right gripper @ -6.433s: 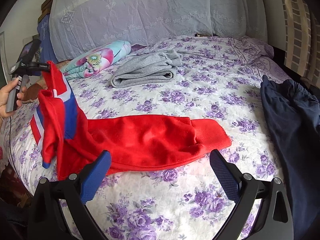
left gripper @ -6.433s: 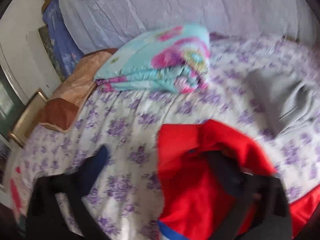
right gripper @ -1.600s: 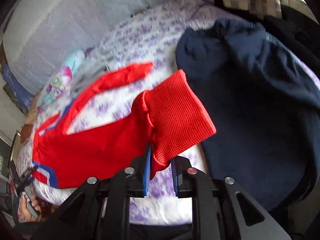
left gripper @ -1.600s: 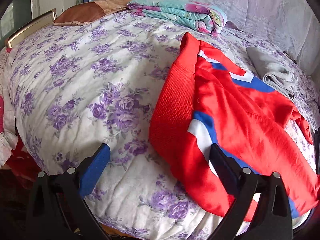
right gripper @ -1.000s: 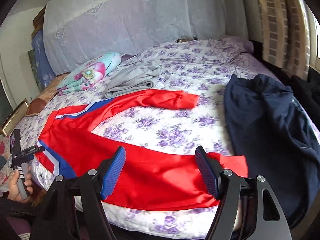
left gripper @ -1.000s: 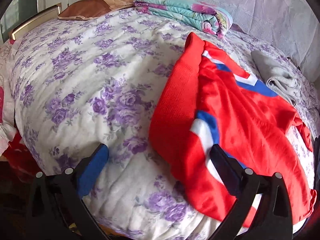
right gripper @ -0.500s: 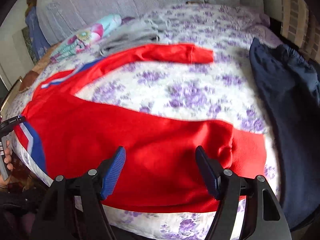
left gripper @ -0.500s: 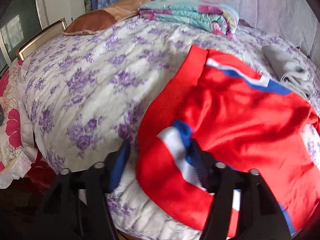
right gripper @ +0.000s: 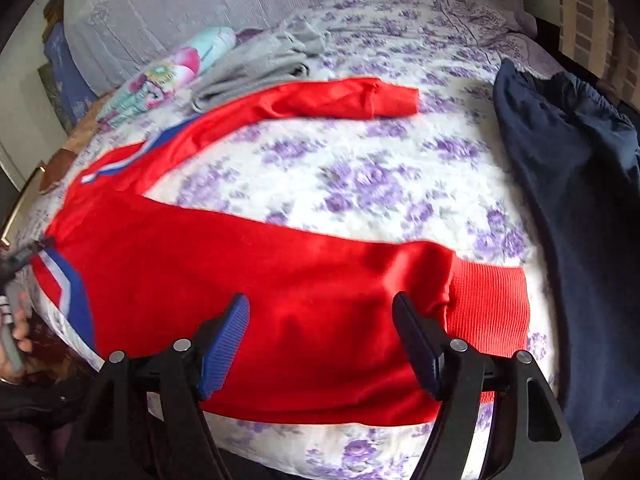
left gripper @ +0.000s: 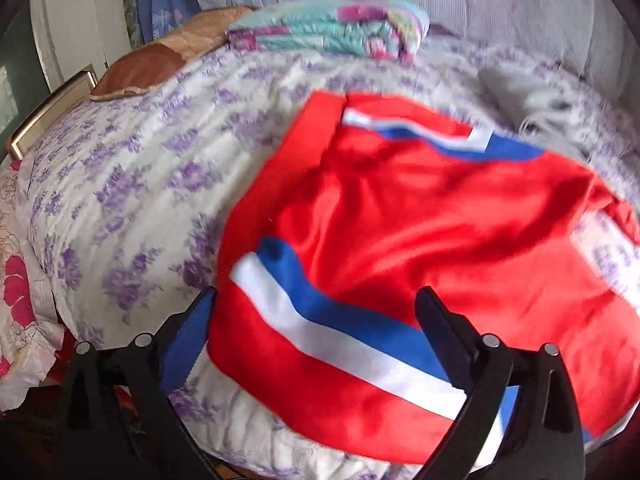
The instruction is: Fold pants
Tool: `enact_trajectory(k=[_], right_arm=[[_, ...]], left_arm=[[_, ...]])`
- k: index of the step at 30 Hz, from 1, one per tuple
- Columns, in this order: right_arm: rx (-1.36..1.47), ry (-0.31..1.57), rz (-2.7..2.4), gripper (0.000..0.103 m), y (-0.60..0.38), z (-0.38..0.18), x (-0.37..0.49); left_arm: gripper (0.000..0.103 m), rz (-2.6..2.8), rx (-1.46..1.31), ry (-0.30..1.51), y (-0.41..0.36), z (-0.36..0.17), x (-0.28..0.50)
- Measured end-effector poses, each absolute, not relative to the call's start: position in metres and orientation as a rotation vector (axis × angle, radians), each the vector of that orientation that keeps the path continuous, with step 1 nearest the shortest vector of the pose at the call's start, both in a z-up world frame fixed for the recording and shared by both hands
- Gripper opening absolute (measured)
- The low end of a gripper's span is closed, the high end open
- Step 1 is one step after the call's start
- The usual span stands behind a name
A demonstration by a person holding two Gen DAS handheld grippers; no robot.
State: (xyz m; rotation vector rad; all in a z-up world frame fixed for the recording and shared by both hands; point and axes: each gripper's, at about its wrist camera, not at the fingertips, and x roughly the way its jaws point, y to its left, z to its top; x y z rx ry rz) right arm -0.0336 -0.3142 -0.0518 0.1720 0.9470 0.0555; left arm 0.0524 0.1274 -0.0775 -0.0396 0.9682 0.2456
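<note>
I see the red pants [right gripper: 248, 280] lying flat on the bed [right gripper: 360, 176], long way running left to right, legs spread in a V. My left hand-held gripper [left gripper: 316, 312] is open over the waist end. My right hand-held gripper [right gripper: 320, 320] is open over the near leg, with the cuff [right gripper: 488, 304] just to its right. The left view is blurry, so I think nothing is gripped.
</note>
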Motion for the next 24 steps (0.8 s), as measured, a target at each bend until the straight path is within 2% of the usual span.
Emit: enact_trajectory(k=[3, 8, 11, 16, 20, 24], right_arm=[[0.156, 0.930, 0.081, 0.075, -0.310, -0.035, -0.015], [0.051, 0.850, 0.245, 0.075, -0.275, 0.024, 0.045], [-0.061, 0.855, 0.425, 0.075, -0.223, 0.046, 0.098], [-0.226, 0.920, 0.601, 0.075, -0.148, 0.039, 0.195], [-0.319, 1.022, 0.717, 0.075, -0.107, 0.009, 0.254], [-0.455, 1.068, 0.743, 0.074, -0.081, -0.027, 0.286]], left_arm=[[0.099, 0.255, -0.041, 0.966, 0.131, -0.081, 0.052], [0.098, 0.189, -0.105, 0.781, 0.154, 0.016, 0.059], [0.098, 0.155, -0.124, 0.809, 0.175, 0.039, 0.109], [0.097, 0.093, -0.234, 1.021, 0.216, -0.011, 0.208], [0.097, 0.050, -0.199, 1.147, 0.215, -0.056, 0.243], [0.097, 0.011, -0.166, 1.187, 0.206, -0.077, 0.257]])
